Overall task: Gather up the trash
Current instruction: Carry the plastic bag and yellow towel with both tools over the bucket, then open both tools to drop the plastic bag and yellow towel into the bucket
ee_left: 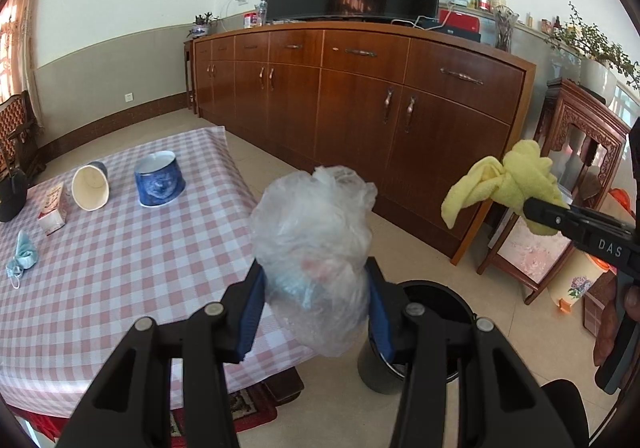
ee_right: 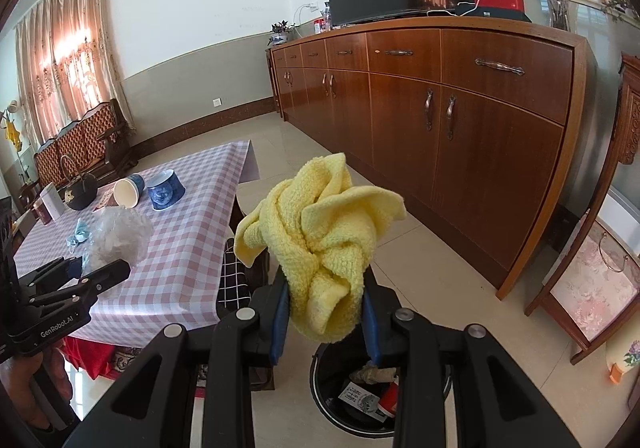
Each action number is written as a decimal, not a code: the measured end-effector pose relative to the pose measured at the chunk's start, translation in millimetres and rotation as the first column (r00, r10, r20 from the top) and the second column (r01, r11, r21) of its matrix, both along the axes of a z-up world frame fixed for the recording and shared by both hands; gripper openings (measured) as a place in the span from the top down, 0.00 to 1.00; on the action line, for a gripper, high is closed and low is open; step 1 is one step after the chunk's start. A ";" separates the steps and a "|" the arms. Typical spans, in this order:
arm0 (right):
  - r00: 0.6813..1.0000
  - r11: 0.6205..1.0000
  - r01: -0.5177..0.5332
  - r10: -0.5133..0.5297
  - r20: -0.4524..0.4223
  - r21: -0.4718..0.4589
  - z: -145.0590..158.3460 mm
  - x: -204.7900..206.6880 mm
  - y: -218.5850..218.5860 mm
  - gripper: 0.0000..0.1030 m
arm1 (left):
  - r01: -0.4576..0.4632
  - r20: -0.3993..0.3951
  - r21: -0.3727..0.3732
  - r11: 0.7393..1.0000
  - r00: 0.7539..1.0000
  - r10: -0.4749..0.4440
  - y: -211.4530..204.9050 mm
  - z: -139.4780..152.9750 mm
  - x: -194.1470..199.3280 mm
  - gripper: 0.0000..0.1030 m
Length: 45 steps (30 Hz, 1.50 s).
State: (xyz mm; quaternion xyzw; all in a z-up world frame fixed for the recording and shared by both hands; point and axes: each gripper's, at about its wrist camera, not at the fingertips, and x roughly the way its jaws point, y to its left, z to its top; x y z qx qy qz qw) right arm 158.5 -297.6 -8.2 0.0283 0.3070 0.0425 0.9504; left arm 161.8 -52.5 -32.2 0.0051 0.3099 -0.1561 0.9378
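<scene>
The left gripper (ee_left: 316, 306) pinches a crumpled clear plastic bag (ee_left: 314, 244) between its blue pads, the wad bulging up above the fingers. It hangs past the edge of the table (ee_left: 120, 260), with the black bin (ee_left: 436, 296) on the floor just below and to the right of it.

The right gripper (ee_right: 326, 312) is clamped on a bunched yellow cloth (ee_right: 320, 232), which spills over both pads. Straight beneath it sits the bin (ee_right: 332, 408), open, with scraps of paper and a red wrapper already inside.

On the checked tablecloth lie a paper cup (ee_left: 91, 187) on its side, a blue bowl (ee_left: 159, 183) upside down, a small carton (ee_left: 52, 207) and a blue face mask (ee_left: 23, 258), all well apart from both grippers. A dark kettle (ee_right: 78, 185) stands at the far side of the table. A long wooden sideboard (ee_right: 460, 119) runs along the wall behind.
</scene>
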 end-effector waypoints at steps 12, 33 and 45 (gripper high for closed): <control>0.995 0.996 0.087 -0.087 -0.045 0.011 -19.7 -18.0 -54.2 0.68 | 0.143 -0.064 0.009 0.990 0.988 -0.142 -71.3 -21.5 5.0 0.53; 0.960 0.999 0.054 -0.055 -0.275 -0.011 -129.8 1.3 -107.7 0.68 | 0.271 -0.339 0.031 0.962 0.909 -0.245 -158.7 -118.5 26.3 0.53; 0.870 0.998 -0.050 0.022 -0.493 -0.043 -239.1 60.7 -116.4 0.17 | 0.215 -0.455 0.122 0.969 0.880 -0.138 -175.9 -188.9 59.1 0.11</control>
